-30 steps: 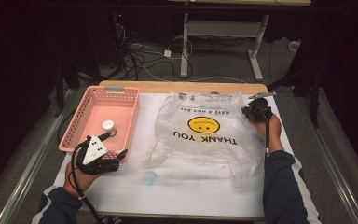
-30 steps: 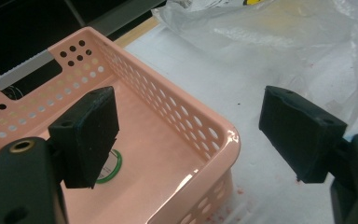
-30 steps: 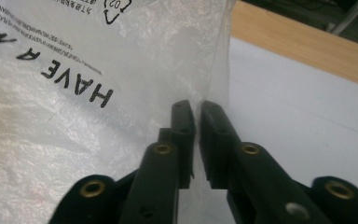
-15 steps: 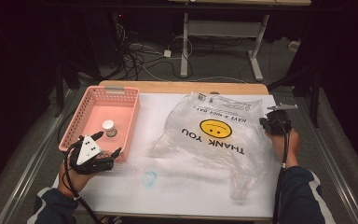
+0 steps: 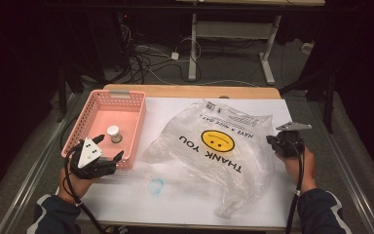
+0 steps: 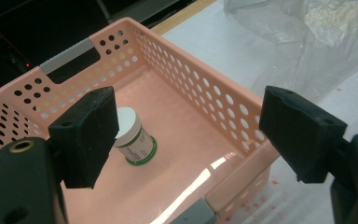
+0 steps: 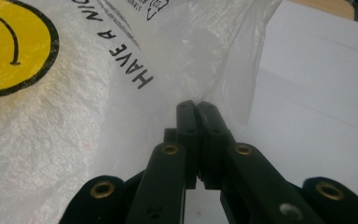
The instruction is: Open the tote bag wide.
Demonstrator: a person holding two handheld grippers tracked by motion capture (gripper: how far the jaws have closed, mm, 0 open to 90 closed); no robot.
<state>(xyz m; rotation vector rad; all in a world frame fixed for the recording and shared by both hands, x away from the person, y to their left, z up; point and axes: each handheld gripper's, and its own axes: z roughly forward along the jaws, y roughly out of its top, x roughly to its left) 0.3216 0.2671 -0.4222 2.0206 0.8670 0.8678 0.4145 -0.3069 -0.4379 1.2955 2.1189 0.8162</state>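
Fingers: our right gripper [image 7: 198, 105] clamps the plastic bag [image 5: 214, 151] edge, left gripper [image 6: 186, 135] gapes over the basket [image 6: 205, 93].

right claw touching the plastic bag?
Touching. In the right gripper view the right claw is shut, its jaws pinched together on the edge of the plastic bag, the film drawn into folds at the tips.

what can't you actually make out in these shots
- Jar label: print too small, left gripper view; one black pad hides its left side.
- Plastic bag contents: crinkled film blurs them, high view.
- Right gripper: jaws closed at bag's edge; film between pads hidden.
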